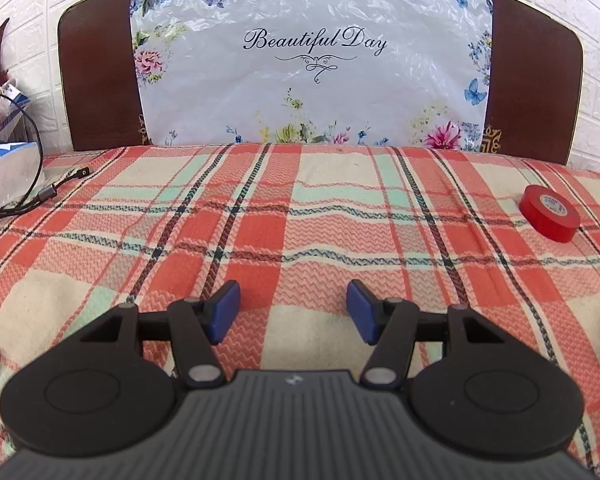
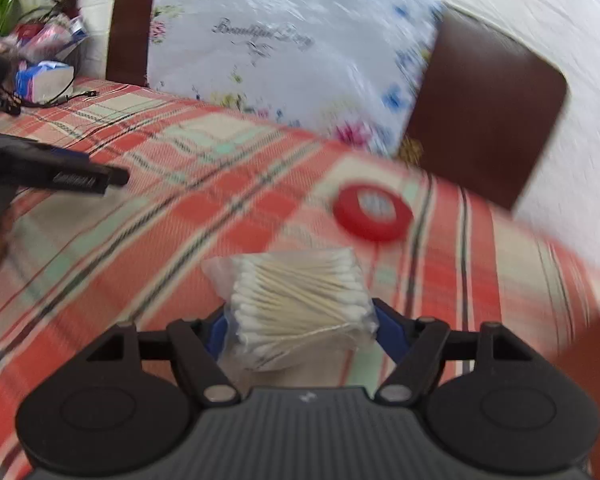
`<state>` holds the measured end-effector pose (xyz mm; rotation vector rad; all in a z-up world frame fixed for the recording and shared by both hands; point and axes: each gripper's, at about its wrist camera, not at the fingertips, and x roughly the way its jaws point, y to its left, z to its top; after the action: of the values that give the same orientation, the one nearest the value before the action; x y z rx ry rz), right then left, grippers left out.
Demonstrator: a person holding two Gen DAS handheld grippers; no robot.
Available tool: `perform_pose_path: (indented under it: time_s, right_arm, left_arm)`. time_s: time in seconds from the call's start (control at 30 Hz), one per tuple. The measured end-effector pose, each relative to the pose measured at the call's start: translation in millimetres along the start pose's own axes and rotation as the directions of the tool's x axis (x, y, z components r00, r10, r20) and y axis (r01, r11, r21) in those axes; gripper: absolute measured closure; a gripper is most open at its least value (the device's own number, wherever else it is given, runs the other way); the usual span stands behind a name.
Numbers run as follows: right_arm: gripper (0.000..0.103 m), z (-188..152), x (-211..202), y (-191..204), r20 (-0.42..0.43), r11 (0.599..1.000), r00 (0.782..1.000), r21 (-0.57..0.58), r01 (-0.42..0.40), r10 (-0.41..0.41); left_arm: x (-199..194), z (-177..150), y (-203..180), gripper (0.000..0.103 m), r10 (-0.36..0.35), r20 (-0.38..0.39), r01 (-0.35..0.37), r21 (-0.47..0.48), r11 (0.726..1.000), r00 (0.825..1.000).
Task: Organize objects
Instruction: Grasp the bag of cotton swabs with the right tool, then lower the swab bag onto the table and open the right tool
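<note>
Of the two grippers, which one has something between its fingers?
The right gripper: a clear bag of cotton swabs sits between its blue pads. The left gripper stands open over the plaid blanket, with nothing between its pads.

One roll of red tape (image 2: 373, 212), one clear bag of cotton swabs (image 2: 300, 300), one floral plastic sheet (image 1: 312, 56), one plaid bedspread (image 1: 300, 220), one dark headboard (image 1: 96, 76), one tissue pack (image 1: 8, 172) and two tools are in view.
</note>
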<state>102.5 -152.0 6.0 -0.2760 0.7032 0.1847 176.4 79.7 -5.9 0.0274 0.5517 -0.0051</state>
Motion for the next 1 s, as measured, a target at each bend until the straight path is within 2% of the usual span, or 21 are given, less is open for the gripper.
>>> perform_pose_path:
  time_s: [0.07, 0.13, 0.27, 0.37, 0.43, 0.6, 0.73, 1.0]
  right_arm:
    - [0.032, -24.0, -20.9, -11.9, -0.021, 0.997, 1.0, 0.081, 0.005, -0.003]
    - [0.032, -46.8, -42.1, -27.0, -0.028, 0.987, 0.999, 0.154, 0.044, -0.041]
    - [0.032, -81.3, -70.4, -64.3, -0.055, 0.939, 0.993, 0.322, 0.118, -0.106]
    - [0.031, -96.9, -84.0, -79.7, -0.047, 0.911, 0.986, 0.377, 0.168, -0.163]
    - [0.03, -102.9, -88.8, -84.8, -0.035, 0.897, 0.987, 0.413, 0.156, -0.155]
    - [0.025, -111.8, -91.9, -78.8, -0.009, 0.903, 0.991, 0.411, 0.126, -0.134]
    - [0.017, -117.2, -96.9, -69.8, 0.018, 0.917, 0.992, 0.385, 0.11, -0.127]
    - [0.016, -125.3, -103.6, -71.6, 0.038, 0.914, 0.993, 0.396, 0.088, -0.113]
  left_arm:
    - [0.1, 0.5, -2.1, 0.04, 0.013, -0.003, -0.013, 0.014, 1.0, 1.0]
    - [0.4, 1.7, -3.9, 0.039, 0.024, -0.007, -0.024, 0.026, 0.999, 1.0]
    - [-4.7, 2.1, -16.0, 0.038, 0.085, -0.006, -0.084, 0.094, 0.992, 0.996]
    - [-15.6, -3.1, -30.2, 0.038, 0.134, 0.002, -0.133, 0.154, 0.979, 0.991]
    - [-25.2, -7.5, -38.7, 0.038, 0.143, -0.003, -0.14, 0.175, 0.975, 0.99]
    - [-51.5, -20.2, -62.6, 0.038, 0.149, -0.014, -0.142, 0.228, 0.963, 0.989]
    - [-69.1, -27.7, -78.2, 0.038, 0.125, -0.036, -0.113, 0.236, 0.965, 0.991]
    - [-85.3, -34.0, -99.3, 0.038, 0.1, -0.083, -0.076, 0.248, 0.966, 0.992]
